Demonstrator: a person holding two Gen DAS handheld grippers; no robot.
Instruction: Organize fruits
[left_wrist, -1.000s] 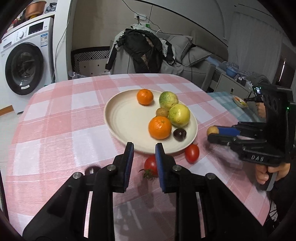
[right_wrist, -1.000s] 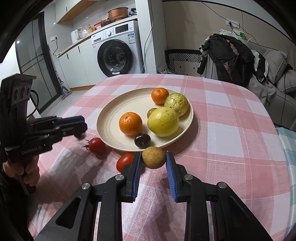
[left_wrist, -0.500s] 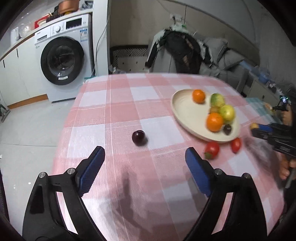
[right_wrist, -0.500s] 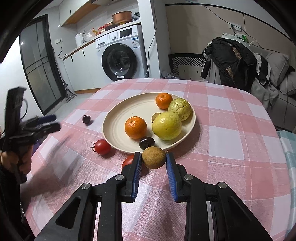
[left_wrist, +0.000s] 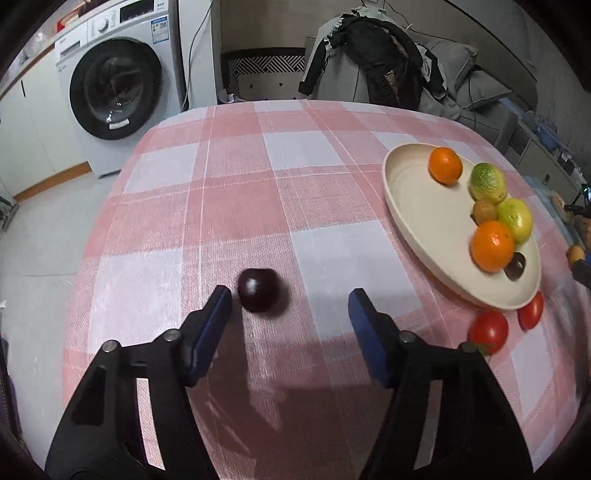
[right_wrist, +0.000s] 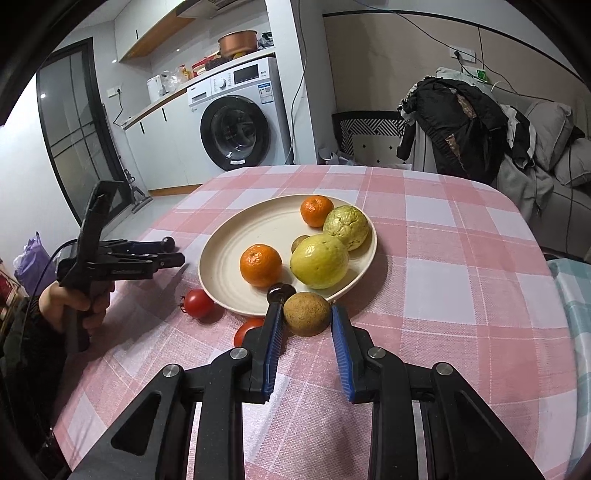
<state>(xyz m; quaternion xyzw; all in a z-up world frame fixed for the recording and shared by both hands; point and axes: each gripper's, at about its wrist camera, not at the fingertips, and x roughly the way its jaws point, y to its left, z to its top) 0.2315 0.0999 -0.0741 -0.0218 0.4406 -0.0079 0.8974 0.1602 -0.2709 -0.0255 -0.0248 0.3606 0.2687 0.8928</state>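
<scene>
A dark plum (left_wrist: 258, 290) lies alone on the pink checked tablecloth, just inside the left finger of my open left gripper (left_wrist: 290, 300). That gripper also shows in the right wrist view (right_wrist: 168, 251). A cream plate (right_wrist: 229, 254) holds two oranges, a yellow guava, a green guava, a small brown fruit and a dark plum. My right gripper (right_wrist: 306, 314) is shut on a brown kiwi (right_wrist: 306, 313) at the plate's near rim. Two red tomatoes (right_wrist: 198, 303) lie on the cloth beside the plate.
The table edge drops to the floor on the left (left_wrist: 85, 236). A washing machine (right_wrist: 236, 133) stands beyond it. A chair draped with dark clothes (right_wrist: 461, 133) stands behind the table. A sofa with grey cushions (right_wrist: 554, 147) is at the right.
My left gripper swung left away from the plate, opened wide and closed in on the lone plum. My right gripper kept its hold on the kiwi, rising slightly.
</scene>
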